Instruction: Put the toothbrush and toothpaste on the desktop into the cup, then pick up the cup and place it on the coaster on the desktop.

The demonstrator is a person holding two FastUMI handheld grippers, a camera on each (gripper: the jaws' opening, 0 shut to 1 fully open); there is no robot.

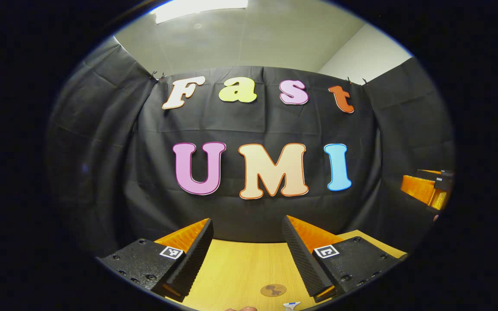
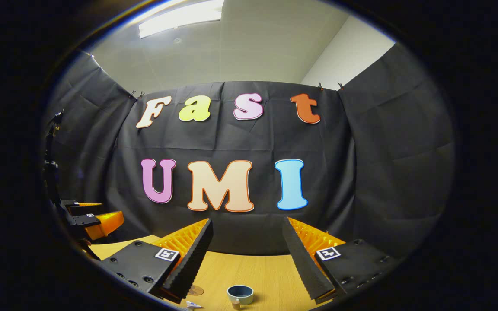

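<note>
In the right gripper view a small blue-grey cup (image 2: 240, 294) stands upright on the wooden desktop (image 2: 270, 272), low between my fingers. Left of it a brown round coaster (image 2: 196, 290) peeks out from behind one finger, and a white tip of the toothpaste (image 2: 193, 305) lies at the bottom edge. My right gripper (image 2: 247, 221) is open, held above the desk, holding nothing. In the left gripper view the coaster (image 1: 273, 290) lies flat on the desktop (image 1: 240, 263), with the toothpaste tip (image 1: 291, 306) just below it. My left gripper (image 1: 247, 220) is open and holds nothing.
The black cloth wall closes the desk at the back and both sides. The other gripper shows at the far right edge (image 1: 426, 188) of the left gripper view and at the far left (image 2: 95, 222) of the right gripper view. A small brownish thing (image 2: 236, 305) sits before the cup.
</note>
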